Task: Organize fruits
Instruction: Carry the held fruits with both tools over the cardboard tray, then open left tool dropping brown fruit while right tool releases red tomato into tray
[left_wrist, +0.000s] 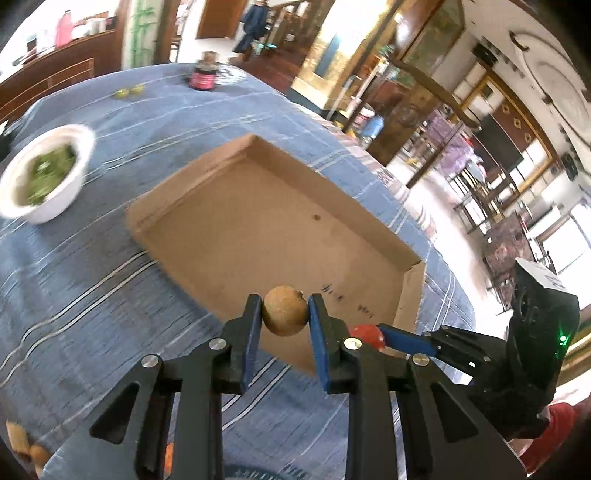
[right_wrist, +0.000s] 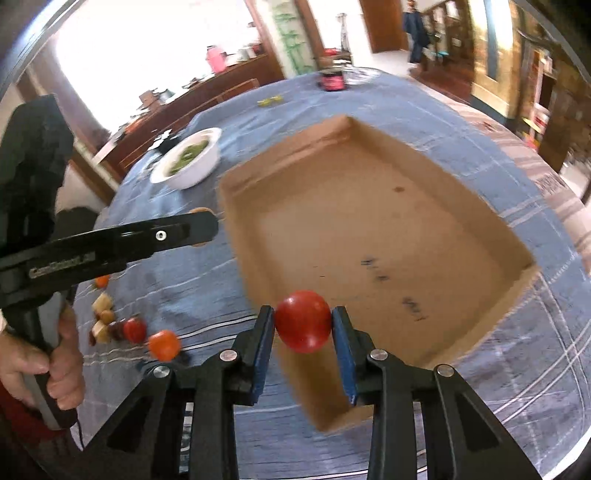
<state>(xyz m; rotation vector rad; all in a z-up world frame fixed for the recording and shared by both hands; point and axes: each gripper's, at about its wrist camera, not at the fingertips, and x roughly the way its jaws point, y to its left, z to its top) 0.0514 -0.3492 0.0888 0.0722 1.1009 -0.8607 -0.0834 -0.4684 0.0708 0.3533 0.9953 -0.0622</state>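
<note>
Brown cardboard makes up the shallow tray (left_wrist: 258, 221) lying open on the blue striped cloth (left_wrist: 92, 288) that covers the counter, and both grippers hang over its near edge. In the left wrist view the left gripper (left_wrist: 284, 310) has its blue-padded fingers (left_wrist: 252, 325) clamped on a small round tan-brown fruit (left_wrist: 284, 311), held clear of the cloth above the tray's near rim. Just to its right in that view the right gripper (left_wrist: 373, 338) shows from the side, with a bit of red between its blue pads. The right wrist view shows this more plainly: the right gripper's fingers (right_wrist: 341, 350) are pressed against either side of a red tomato (right_wrist: 303, 320), which hangs above the near wall of the tray. The tray's floor carries a few dark marks and a small spot. A white bowl (right_wrist: 192, 162) of chopped greens sits on the cloth beyond the tray's left side, and a dark jar with a pink label (right_wrist: 333, 80) stands at the far end of the counter. Left of the right gripper, a loose cluster of fruits (right_wrist: 125, 328) lies on the cloth, among them a red one, an orange one and some pale cut pieces; their kinds are too blurred to tell. A hand (right_wrist: 55, 362) grips the left tool's handle at the left edge.
</note>
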